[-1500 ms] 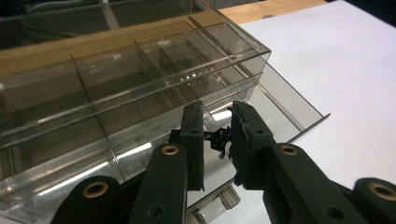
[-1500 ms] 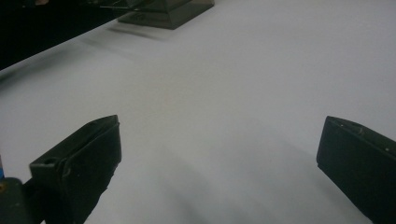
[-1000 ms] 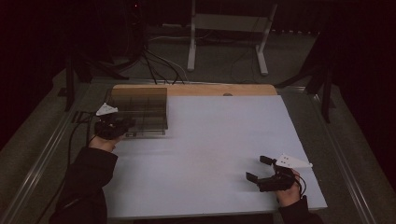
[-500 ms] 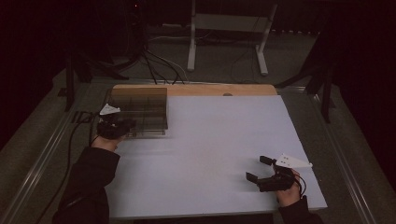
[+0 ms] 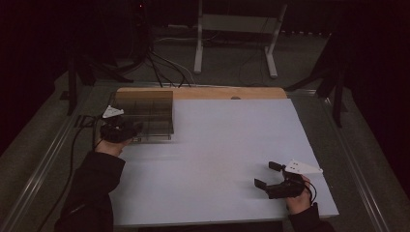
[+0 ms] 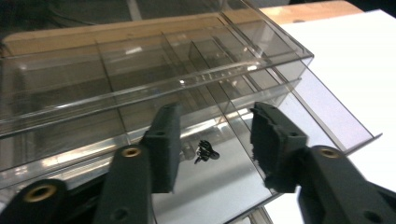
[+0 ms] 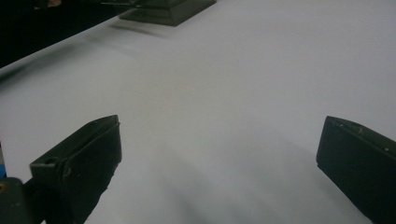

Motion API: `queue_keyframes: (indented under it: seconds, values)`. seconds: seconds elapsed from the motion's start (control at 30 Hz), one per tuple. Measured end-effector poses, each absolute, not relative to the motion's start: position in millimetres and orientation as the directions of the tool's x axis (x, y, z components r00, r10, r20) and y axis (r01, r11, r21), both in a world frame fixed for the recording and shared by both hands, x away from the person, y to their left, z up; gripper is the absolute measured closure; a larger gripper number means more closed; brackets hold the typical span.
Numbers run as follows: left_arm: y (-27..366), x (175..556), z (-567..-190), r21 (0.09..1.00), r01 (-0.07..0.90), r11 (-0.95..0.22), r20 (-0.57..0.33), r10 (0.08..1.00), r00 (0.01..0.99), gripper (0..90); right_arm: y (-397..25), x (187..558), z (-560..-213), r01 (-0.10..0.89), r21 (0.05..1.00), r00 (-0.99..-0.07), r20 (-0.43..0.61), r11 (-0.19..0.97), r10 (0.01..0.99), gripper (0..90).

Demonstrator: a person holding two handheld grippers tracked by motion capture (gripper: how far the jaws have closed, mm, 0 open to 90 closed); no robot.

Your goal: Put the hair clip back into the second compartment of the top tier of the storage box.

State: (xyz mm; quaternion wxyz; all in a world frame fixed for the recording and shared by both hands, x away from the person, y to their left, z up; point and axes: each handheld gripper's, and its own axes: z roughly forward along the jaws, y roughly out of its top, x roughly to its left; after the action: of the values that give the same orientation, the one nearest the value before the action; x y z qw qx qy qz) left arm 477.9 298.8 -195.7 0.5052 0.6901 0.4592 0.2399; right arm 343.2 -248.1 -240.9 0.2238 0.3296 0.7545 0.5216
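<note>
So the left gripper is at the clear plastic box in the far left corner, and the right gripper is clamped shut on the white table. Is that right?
Not quite. The right gripper is open: the right gripper view shows its two jaws spread wide apart over the bare white table, holding nothing. The rest stands: the left gripper is at the clear plastic box in the far left corner.

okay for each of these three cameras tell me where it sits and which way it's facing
High view: above the person's side, facing forward and down on the white table; forearms, both claws show.
Left gripper view: on the left claw, facing the clear compartment box; open jaws show.
Right gripper view: on the right claw, facing across the table; open jaws show.
Shared: the box.
</note>
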Motion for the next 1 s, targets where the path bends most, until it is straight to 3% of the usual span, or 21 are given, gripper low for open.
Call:
queue_keyframes:
  seconds: [0.73,1.0]
  values:
    - [293.4,467.4,-180.5,0.923,0.378,-0.072,-0.119,0.881,0.458,25.7,-248.0,343.2,-241.0,0.266,0.934,-0.683,0.008,0.239,0.73,0.0]
    - [287.1,468.0,-174.3,0.915,0.402,-0.045,-0.16,0.872,0.463,16.1,-248.6,343.7,-240.9,0.265,0.935,-0.685,0.01,0.237,0.728,0.0]
